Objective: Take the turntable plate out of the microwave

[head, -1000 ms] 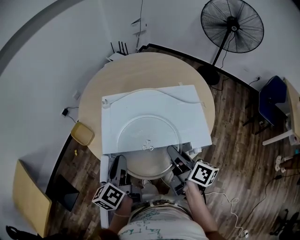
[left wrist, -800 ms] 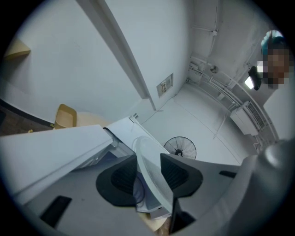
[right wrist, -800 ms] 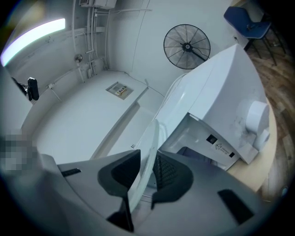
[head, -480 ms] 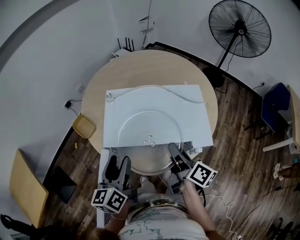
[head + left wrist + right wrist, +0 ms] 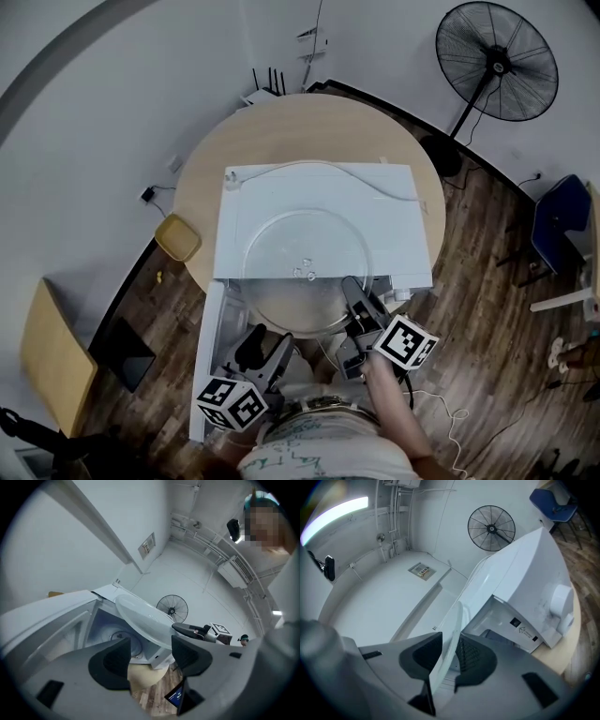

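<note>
Now: table [image 5: 281,131], round, bears open microwave [image 5: 398,239] | plate [image 5: 300,305], clear glass, tilted, outside the cavity before the opening | right gripper [image 5: 354,289], clenched on the plate's rim | left gripper [image 5: 265,342], jaws just opened wide, nothing between them.

1. No word, brand or number can be read anywhere.
2. On the microwave [image 5: 534,573], at the edge of its opening, a white label [image 5: 525,633] carries a small triangle sign and lines of print too fine to read.
3. Just beside that label on the microwave sits a small black square sticker [image 5: 514,622] with nothing legible on it.
4. In front of the microwave, the left marker cube [image 5: 232,403] and the right marker cube [image 5: 406,341] bear black-and-white square code patterns, no letters.
5. On the wall beyond the microwave hangs a small plate [image 5: 421,570]; its print is too small to make out.
</note>
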A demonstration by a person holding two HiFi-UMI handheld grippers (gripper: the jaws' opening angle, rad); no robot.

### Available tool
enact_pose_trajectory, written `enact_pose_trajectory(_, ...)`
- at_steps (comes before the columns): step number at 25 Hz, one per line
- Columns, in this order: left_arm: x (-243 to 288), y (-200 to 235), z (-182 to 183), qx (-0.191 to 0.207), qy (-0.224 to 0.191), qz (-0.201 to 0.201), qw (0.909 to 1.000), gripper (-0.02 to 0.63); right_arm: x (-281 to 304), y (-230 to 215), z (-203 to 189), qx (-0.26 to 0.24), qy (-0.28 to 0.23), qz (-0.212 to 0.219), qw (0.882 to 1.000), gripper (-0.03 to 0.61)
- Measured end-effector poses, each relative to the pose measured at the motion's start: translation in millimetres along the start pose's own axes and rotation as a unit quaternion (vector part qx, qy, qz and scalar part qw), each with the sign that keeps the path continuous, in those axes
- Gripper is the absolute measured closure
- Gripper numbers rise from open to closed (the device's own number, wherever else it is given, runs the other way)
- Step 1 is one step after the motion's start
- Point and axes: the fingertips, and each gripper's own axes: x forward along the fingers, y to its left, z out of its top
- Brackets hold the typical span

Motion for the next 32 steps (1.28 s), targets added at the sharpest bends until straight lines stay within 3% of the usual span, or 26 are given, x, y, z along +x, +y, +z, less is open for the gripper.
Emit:
enact_pose_trajectory(5,14,-12,-2,-0.019,0.006,-0.044,0.9988,0.359,-1,-2,-2,-0.021,0.002,-0.013,1.0,0.492)
enact_pose_trajectory(6,15,-15,-2,-0.029,0.006,-0.055,0.998,0.403,-2,-3,-2,-0.03,0.003,-0.016,0.999,0.489)
enact_pose_trajectory(10,18,-16,1,-0.102,0.006,-0.092,0.9905,0.457,-1,-1,-4,-0.07,0.019,-0.015,0.997,0.486)
enact_pose_trajectory(16,22,-15,4,-0.15,0.003,-0.108,0.9827,0.495,0,12,-24,-0.167,0.086,0.025,0.982,0.333)
enact_pose_trajectory(20,23,-14,6,-0.155,0.01,-0.114,0.9813,0.497,-18,13,-34,-0.2,0.122,0.041,0.971,0.327)
enact_pose_trajectory(24,24,-13,8,-0.154,0.015,-0.117,0.9811,0.499,-31,16,-38,-0.185,0.13,0.041,0.973,0.384)
enact_pose_trajectory(28,27,-13,11,-0.141,0.018,-0.118,0.9827,0.494,-28,15,-38,-0.203,0.14,0.025,0.969,0.376)
enact_pose_trajectory(32,31,-12,21,-0.131,0.022,-0.122,0.9835,0.489,-22,19,-30,-0.19,0.141,0.018,0.971,0.374)
